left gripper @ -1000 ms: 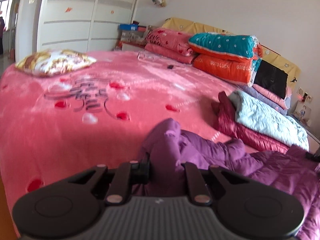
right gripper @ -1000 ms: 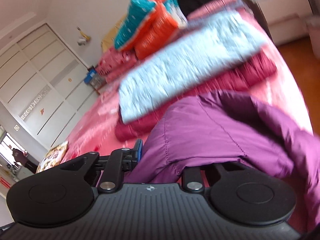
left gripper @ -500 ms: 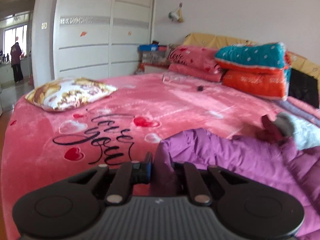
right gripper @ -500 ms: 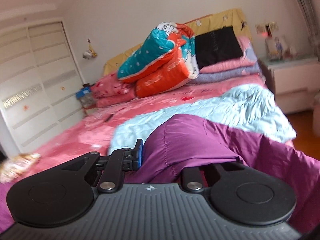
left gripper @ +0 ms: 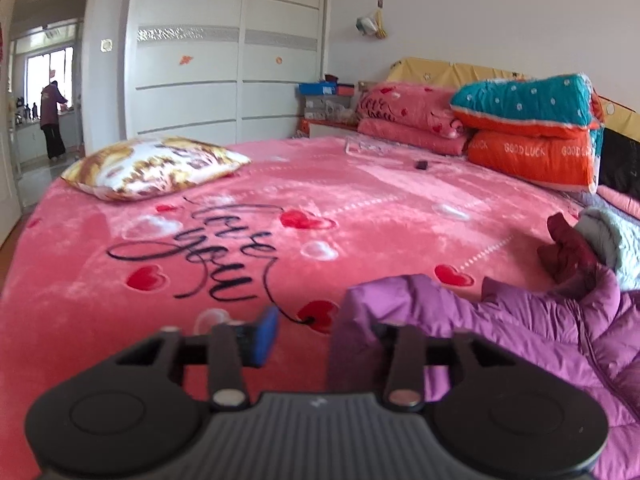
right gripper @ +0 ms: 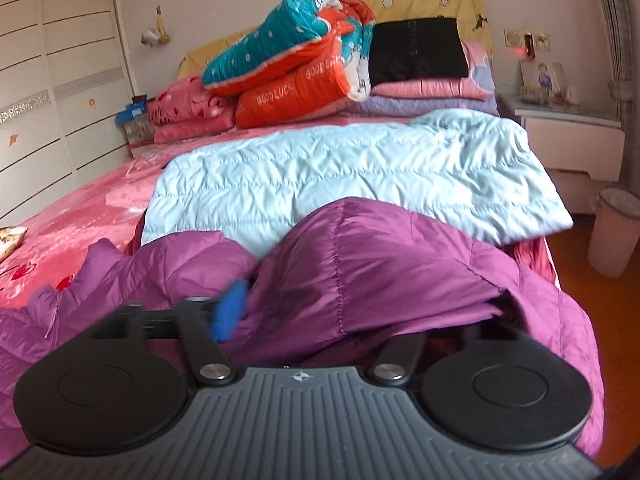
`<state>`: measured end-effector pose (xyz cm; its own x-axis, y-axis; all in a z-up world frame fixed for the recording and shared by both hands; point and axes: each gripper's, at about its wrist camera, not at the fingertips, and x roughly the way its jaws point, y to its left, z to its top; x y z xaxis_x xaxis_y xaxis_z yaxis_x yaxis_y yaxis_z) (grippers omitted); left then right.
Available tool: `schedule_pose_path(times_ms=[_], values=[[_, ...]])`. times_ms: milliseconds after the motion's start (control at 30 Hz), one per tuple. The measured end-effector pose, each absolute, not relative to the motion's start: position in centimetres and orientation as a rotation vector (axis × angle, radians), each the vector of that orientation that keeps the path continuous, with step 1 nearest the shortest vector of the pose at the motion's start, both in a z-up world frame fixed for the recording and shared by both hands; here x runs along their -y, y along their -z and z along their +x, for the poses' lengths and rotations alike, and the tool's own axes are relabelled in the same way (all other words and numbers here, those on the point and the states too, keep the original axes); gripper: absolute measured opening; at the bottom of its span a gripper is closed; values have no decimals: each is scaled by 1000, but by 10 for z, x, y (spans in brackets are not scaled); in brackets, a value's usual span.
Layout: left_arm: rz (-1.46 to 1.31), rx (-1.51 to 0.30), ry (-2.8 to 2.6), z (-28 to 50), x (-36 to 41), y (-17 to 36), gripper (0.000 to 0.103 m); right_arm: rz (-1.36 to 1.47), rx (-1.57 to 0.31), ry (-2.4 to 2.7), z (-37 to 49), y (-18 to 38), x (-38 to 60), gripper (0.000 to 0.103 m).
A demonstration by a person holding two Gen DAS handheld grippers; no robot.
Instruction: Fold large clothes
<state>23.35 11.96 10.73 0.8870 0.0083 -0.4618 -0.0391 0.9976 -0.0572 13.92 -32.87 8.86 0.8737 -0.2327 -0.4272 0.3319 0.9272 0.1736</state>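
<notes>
A purple quilted jacket (left gripper: 540, 332) lies on the pink bed (left gripper: 240, 264), spread to the right in the left wrist view. My left gripper (left gripper: 316, 340) is open; its blue pad stands apart from the jacket's cuff, which drapes over the right finger. In the right wrist view the jacket (right gripper: 380, 264) lies bunched over my right gripper (right gripper: 340, 320), whose fingers are spread wide. The blue left pad (right gripper: 228, 308) shows beside the cloth; the right finger is hidden under it.
A folded light-blue jacket (right gripper: 340, 168) on a dark red one (left gripper: 568, 252) lies just beyond. A patterned pillow (left gripper: 156, 168) is far left. Folded quilts (left gripper: 532, 128) are stacked at the headboard. The bed edge, a nightstand (right gripper: 568, 128) and bin (right gripper: 612, 232) are right.
Both grippers have opened and let go of the purple jacket. The jacket has come down onto the bed, spread between them.
</notes>
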Motion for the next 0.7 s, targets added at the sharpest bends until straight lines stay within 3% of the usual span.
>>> schedule_pose_path(times_ms=[100,267,700], values=[[-43,-455,-13,213,-120,-121,56,272,-441,297,120,-92,328,100],[23,-407,3,164,-117,-144,67,317,-470,343,90,-104,336,103],[88,-373,177,6,-86,-163,71,461,-348,388,-70,-120,314,103]])
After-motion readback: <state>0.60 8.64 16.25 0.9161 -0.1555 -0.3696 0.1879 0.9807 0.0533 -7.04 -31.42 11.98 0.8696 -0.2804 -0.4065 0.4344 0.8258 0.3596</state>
